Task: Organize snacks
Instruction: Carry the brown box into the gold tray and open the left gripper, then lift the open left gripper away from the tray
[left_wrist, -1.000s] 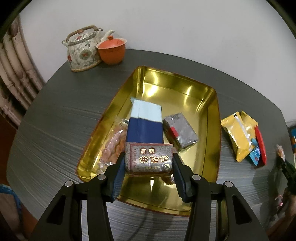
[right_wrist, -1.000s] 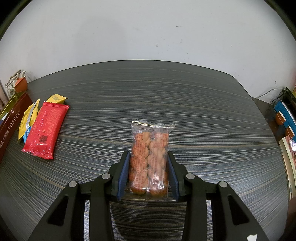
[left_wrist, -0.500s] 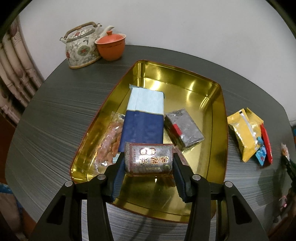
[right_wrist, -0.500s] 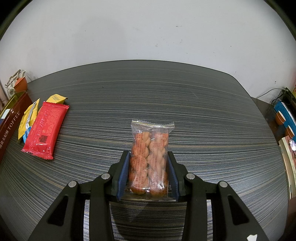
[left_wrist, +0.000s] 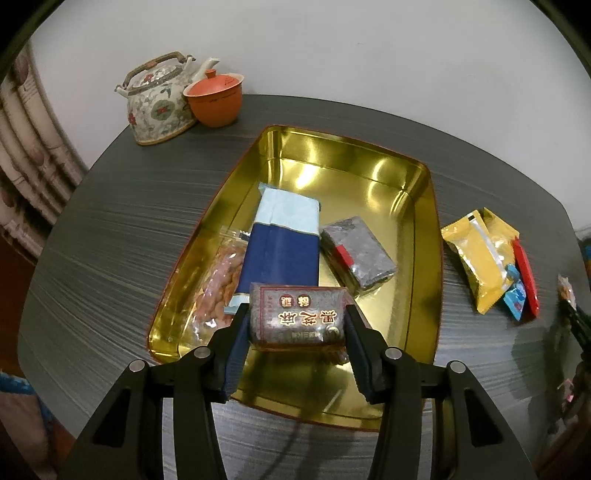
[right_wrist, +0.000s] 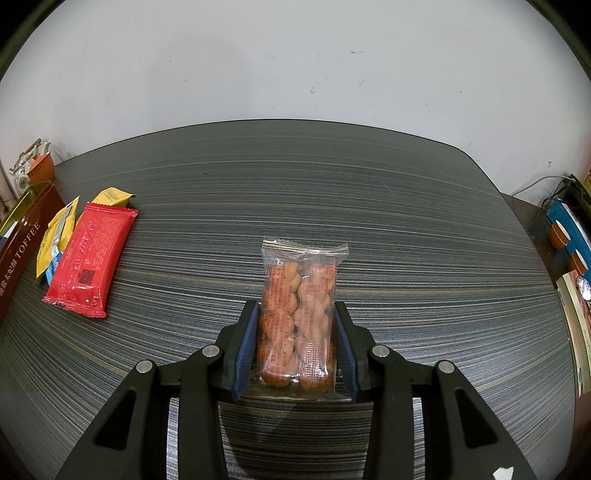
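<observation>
The left gripper (left_wrist: 297, 325) pinches a dark brown pack (left_wrist: 297, 318) across its short sides and holds it over the near end of the gold tin (left_wrist: 430, 236), above the snacks already lying there. The pack looks small, light and fairly stiff, probably a pressed cake inside film, so the side-on grip suits it; too hard a squeeze could crumble it. The right gripper (right_wrist: 295, 345) is closed on a clear bag of twists (right_wrist: 297, 314), its pads on the bag's long edges near the lower end, the bag low over the table (right_wrist: 406, 221); whether it touches I cannot tell. This bag is light, slippery and crinkly, and the twists are brittle, so a gentle hold lower down on the filled part, not the flat seal, seems best.
</observation>
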